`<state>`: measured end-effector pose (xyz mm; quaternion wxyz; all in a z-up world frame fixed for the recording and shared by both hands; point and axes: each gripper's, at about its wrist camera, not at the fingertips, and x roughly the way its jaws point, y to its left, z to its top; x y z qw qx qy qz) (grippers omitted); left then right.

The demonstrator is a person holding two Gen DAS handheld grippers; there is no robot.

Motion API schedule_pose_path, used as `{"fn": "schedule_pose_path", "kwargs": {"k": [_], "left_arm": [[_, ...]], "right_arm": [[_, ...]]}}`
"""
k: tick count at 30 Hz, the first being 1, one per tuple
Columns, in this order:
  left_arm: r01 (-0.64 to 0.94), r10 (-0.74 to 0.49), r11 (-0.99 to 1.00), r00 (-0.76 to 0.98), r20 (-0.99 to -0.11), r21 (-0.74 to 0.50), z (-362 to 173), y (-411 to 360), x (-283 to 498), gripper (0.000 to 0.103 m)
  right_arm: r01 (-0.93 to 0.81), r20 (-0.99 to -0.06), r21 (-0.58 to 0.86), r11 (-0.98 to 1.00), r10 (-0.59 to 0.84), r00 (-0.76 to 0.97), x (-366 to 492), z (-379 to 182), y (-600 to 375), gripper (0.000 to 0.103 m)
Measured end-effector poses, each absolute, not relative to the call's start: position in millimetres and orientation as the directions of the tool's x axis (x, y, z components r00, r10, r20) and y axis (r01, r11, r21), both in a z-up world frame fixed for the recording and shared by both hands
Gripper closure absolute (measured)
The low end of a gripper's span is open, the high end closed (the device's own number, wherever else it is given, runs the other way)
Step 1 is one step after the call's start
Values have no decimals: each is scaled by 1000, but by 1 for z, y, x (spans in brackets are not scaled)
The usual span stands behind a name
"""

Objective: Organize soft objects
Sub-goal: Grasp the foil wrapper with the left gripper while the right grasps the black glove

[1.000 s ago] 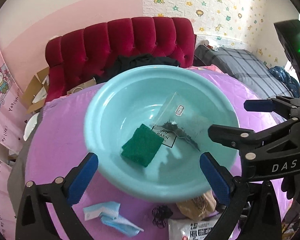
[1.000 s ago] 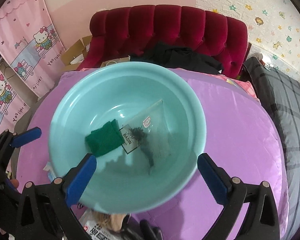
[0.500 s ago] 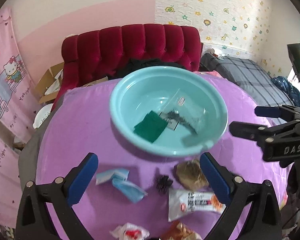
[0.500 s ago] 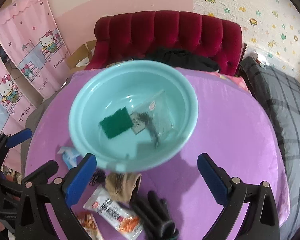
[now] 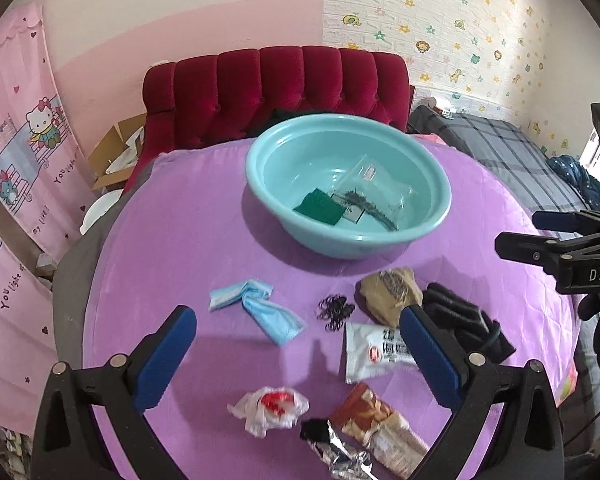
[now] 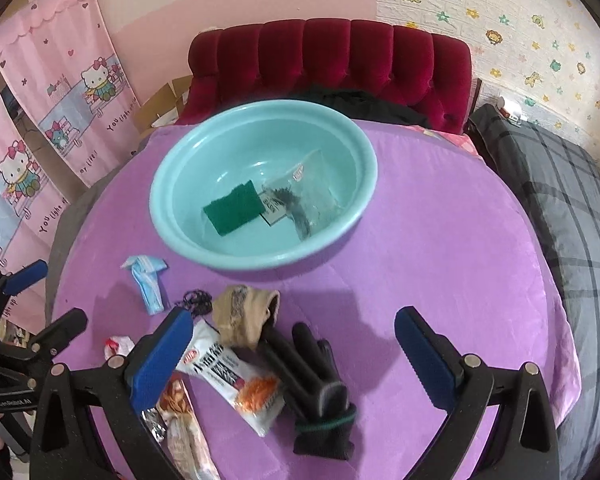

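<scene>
A teal basin on the purple table holds a green sponge and a clear bag. In front of it lie a blue face mask, black hair ties, a tan sock, black gloves and snack packets. My left gripper is open and empty above these items. My right gripper is open and empty over the gloves.
A red tufted headboard stands behind the table. A grey plaid bed is at the right. A crumpled white wrapper and a brown foil packet lie near the front edge. Pink curtains hang at left.
Both grippers have pulled back and up from the basin, so the items in front of it have come into view. Both stay open.
</scene>
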<state>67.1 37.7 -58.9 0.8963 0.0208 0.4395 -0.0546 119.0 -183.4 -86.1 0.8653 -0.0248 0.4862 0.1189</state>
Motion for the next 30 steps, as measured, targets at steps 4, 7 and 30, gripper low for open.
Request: {"fn": "schedule_pose_path", "kwargs": {"k": [4,7,30], "left_arm": [[95,-78,995,597,-798,-26,-68,39,51,0],[83,-71,996,590,-804,-26,-76,38,40,0],[-56,-1,998,503,-864,-34,-132,43,3,0]], "right_arm": [[-224,-851,84,971,187,491,108,-93,-189,0],[-229,-852,84,970,189,488,101,-101,-190,0],[-271,-920,79,959,175,350,103,-173,-199,0]]}}
